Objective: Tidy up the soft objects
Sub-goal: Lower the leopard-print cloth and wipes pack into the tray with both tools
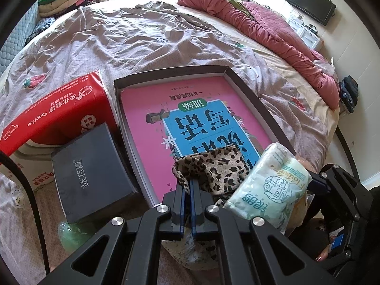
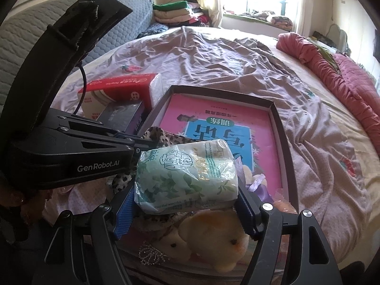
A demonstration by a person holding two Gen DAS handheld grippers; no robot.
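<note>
on the bed (image 1: 142,38), near edge: shallow dark box (image 1: 249,90) with a pink workbook (image 1: 147,109) lying flat inside.

left wrist view: left gripper (image 1: 187,187) pinched together on a leopard-print cloth (image 1: 213,168) at the box's near end. beside the box, a red tissue pack (image 1: 59,109) with a dark grey box (image 1: 92,166) leaning against it, and a green bag (image 1: 73,232) below (only this view shows it).

right wrist view: right gripper (image 2: 187,204) straddles a pale green tissue pack (image 2: 187,173); blue pads (image 2: 123,216) sit at either side, whether pressing i cannot tell for sure. only this view shows a cream plush toy (image 2: 213,237) under the pack and a purple ribbon (image 2: 258,185) at the box's near corner.

left gripper's body blocks the right view's left side, hiding part of the red pack. pink quilt (image 1: 273,23) bunched along the far side; folded clothes (image 2: 175,11) stacked by the headboard.
</note>
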